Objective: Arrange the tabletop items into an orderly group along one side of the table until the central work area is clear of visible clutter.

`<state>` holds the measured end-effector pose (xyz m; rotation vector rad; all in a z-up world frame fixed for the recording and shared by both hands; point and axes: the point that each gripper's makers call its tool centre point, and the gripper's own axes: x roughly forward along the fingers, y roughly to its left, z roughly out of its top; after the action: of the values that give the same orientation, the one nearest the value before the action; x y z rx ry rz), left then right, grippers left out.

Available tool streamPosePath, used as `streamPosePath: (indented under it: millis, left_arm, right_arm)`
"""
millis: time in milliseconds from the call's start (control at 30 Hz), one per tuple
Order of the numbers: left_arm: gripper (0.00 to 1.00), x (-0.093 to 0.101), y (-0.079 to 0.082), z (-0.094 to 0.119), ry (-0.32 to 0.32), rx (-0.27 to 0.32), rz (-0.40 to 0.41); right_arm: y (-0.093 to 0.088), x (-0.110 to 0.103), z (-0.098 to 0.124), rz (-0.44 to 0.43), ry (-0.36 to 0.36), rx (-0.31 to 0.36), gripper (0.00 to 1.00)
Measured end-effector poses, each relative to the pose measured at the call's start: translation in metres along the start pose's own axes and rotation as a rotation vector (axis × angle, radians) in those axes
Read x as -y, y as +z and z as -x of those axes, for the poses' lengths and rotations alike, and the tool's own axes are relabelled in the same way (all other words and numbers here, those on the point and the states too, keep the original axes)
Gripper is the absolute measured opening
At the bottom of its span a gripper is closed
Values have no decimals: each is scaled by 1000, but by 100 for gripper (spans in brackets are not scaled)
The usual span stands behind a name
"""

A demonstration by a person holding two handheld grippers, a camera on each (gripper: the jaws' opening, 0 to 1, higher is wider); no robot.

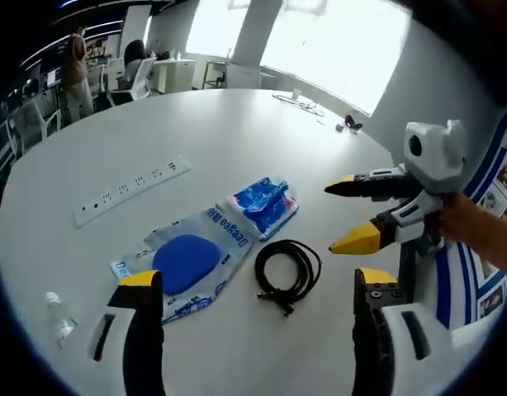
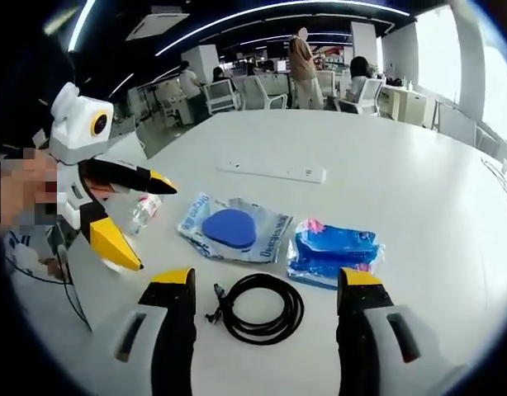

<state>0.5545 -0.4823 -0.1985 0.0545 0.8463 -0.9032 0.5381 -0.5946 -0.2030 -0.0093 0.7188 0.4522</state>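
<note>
On the round white table (image 1: 237, 132) lie a coiled black cable (image 1: 288, 268), a clear packet with a round blue pad (image 1: 187, 260), a packet of blue material (image 1: 264, 205), a white power strip (image 1: 131, 190) and a small clear bottle (image 1: 59, 318). My left gripper (image 1: 253, 285) is open just short of the cable and holds nothing. From the right, my right gripper (image 1: 333, 216) hangs open beside the cable. In the right gripper view, my right gripper (image 2: 266, 280) straddles the cable (image 2: 258, 309). Beyond it lie the pad packet (image 2: 231, 229), the blue packet (image 2: 334, 252), the power strip (image 2: 274, 172) and the bottle (image 2: 142, 213). The left gripper (image 2: 154, 227) is open at the left.
A person's hand (image 1: 476, 231) holds the right gripper at the table's edge. A thin cable (image 1: 299, 101) and a small dark object (image 1: 350, 124) lie at the far side. Office chairs (image 1: 138, 78) and people (image 2: 301, 54) stand beyond the table.
</note>
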Motion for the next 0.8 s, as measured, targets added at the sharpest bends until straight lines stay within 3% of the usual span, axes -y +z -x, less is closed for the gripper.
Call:
streamPosePath:
  millis: [367,800]
  left_arm:
    - [99,-11,3,32,12,44,12]
    - [99,-30,-8,69,44,86,50]
  right_arm:
    - [22,-20,-1,32,32,18,70]
    - [36,-50,-11,76,74,23,70]
